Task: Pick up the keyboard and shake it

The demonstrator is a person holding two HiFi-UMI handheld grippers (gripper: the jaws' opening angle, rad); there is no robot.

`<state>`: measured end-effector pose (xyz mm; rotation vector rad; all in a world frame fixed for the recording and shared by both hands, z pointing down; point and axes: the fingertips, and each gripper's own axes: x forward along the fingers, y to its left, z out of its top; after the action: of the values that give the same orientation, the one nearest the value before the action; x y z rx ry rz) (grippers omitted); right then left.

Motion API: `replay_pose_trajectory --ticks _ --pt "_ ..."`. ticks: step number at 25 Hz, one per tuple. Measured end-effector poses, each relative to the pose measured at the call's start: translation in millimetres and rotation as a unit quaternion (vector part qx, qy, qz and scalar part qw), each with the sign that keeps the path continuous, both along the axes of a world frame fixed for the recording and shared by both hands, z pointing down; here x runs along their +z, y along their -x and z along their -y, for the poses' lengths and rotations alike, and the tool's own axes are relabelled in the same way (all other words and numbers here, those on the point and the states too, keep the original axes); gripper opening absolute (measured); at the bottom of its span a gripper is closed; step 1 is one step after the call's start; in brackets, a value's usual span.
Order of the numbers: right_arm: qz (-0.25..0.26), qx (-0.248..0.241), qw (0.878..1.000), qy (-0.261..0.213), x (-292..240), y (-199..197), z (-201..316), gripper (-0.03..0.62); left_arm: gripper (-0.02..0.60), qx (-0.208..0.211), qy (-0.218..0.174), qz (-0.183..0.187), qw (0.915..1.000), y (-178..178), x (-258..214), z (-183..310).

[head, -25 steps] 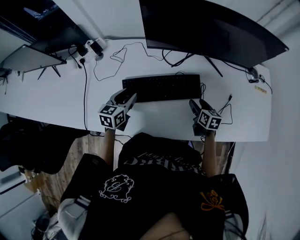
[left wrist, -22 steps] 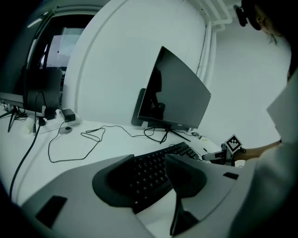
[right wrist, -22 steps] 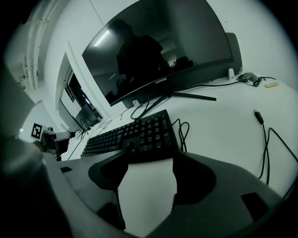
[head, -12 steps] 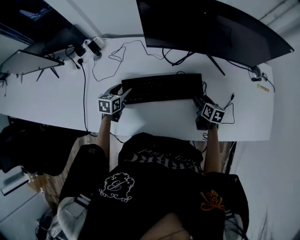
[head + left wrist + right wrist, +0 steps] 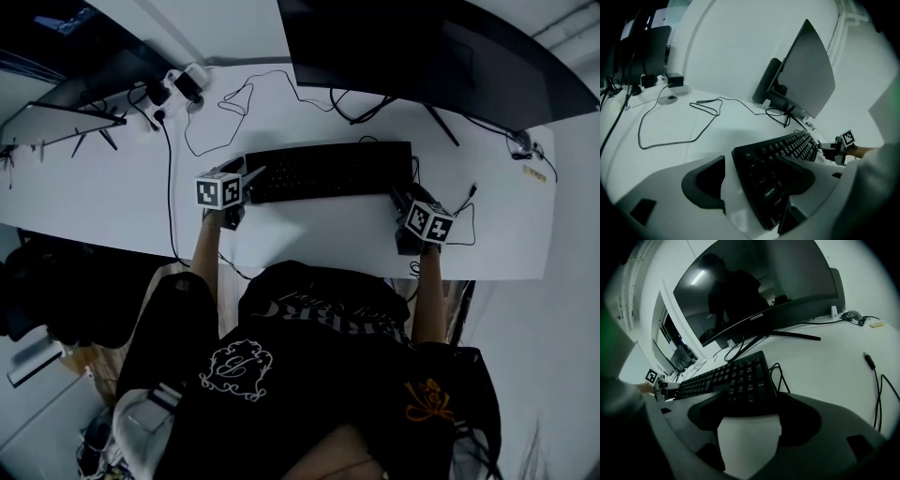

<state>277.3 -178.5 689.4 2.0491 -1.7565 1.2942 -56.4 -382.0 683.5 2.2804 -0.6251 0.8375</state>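
Note:
A black keyboard [image 5: 328,171] lies flat on the white desk [image 5: 112,197], in front of the big monitor. My left gripper [image 5: 242,185] is at the keyboard's left end. In the left gripper view that end of the keyboard [image 5: 761,176] sits between the jaws of the left gripper [image 5: 750,166], which are opening, with a gap on the left side. My right gripper [image 5: 405,199] is at the right end. There the number-pad end of the keyboard [image 5: 747,380] reaches the mouth of the right gripper [image 5: 751,412], whose jaws are opening wide and not pressing on it.
A large curved monitor [image 5: 422,47] stands behind the keyboard on a V-shaped foot. Loose cables [image 5: 225,112] and a power strip [image 5: 178,89] lie at the back left near a second screen [image 5: 56,117]. A loose plug cable [image 5: 466,202] lies right of the right gripper.
Both grippers moved forward from the desk's front edge to the keyboard's two ends. The left one swung outward to the left end. The keyboard stays on the desk.

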Motion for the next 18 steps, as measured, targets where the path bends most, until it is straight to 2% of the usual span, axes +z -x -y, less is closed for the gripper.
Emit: replay_pose_trajectory --ticks 5,8,10,14,16,18 --pt "-0.027 -0.025 0.999 0.013 3 4 1 0.337 0.342 0.031 0.024 -0.02 0.999 -13 5 -4" --pt "-0.022 -0.01 1.0 0.009 4 2 3 0.337 0.345 0.028 0.033 -0.032 0.9986 -14 5 -1" --pt "-0.018 0.017 1.0 0.007 0 -2 5 0.337 0.344 0.026 0.033 -0.037 0.9985 -14 5 0" --pt "0.005 0.086 0.996 0.004 -7 -11 8 0.333 0.342 -0.02 0.05 -0.056 0.9969 -15 3 5" --pt "-0.015 0.079 0.996 0.024 -5 -13 8 0.295 0.313 -0.049 0.053 -0.064 0.9953 -14 2 9" --pt "-0.031 0.066 0.997 0.039 -4 -12 9 0.295 0.307 -0.064 0.047 -0.063 0.9948 -12 2 11"
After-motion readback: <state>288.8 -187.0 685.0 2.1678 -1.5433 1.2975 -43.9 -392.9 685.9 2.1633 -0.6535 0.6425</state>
